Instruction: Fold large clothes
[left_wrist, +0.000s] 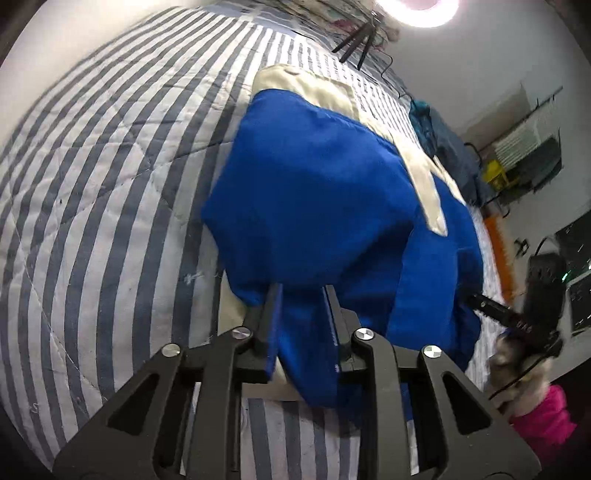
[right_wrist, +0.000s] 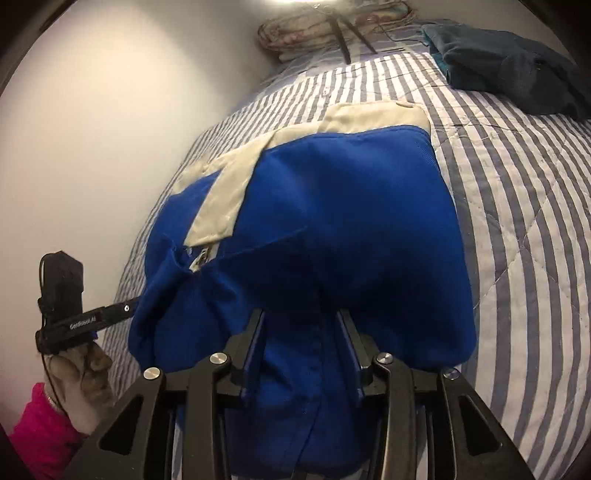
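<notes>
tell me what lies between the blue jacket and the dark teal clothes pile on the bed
Only bare striped quilt separates the blue jacket from the dark teal pile, clearest in the right wrist view.

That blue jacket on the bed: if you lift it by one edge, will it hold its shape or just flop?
Likely flop: the jacket already sags in soft folds around the left gripper and right gripper. It looks fairly thick, so perhaps a bit heavy. Its zipper may add slight stiffness along that edge. It should drag rather than slide on the quilt.
</notes>
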